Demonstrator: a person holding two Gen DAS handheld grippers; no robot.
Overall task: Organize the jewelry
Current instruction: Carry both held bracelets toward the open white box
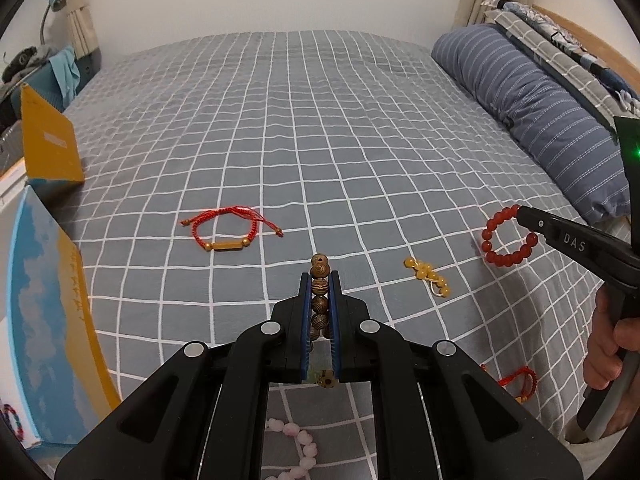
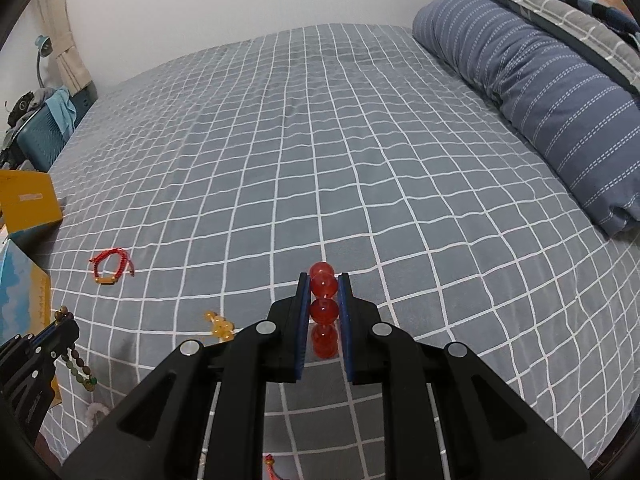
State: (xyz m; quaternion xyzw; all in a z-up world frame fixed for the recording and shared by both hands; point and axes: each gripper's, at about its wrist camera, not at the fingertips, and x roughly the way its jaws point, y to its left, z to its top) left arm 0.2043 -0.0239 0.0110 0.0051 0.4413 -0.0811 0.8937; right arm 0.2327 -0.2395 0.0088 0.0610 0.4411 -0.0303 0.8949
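The only container around is the open blue-and-yellow box (image 1: 48, 300) sitting at about 9 o'clock in the left wrist view, lid (image 1: 50, 148) propped up behind it; all that shows inside is a bit of multicoloured braided bracelet (image 1: 10, 420) peeking out at the bottom corner, the rest of the interior is out of sight. The left hand-held gripper (image 1: 320, 276) is clamped down on a wooden bead bracelet (image 1: 320, 300), brown grainy beads stacked in a line between the blue pads, a couple poking out past the tips. The right hand-held gripper (image 2: 324, 280) is pinched on a red bead bracelet (image 2: 323, 308), glossy translucent beads; from the left view it's a full loop (image 1: 508, 238) hanging off the gripper tips at around 3 o'clock, over the bed (image 1: 320, 140). Lying loose on the grey checked sheet: a red cord bracelet (image 1: 228, 228) with a gold bar at roughly 10 o'clock, a little bunched-up yellow bead bracelet (image 1: 426, 274) at 2 o'clock, a pink bead strand (image 1: 296, 440) under the left gripper at 6 o'clock, and another red cord piece (image 1: 520, 380) at 4 o'clock. A blue striped pillow (image 1: 532, 108) lies along the far right edge.
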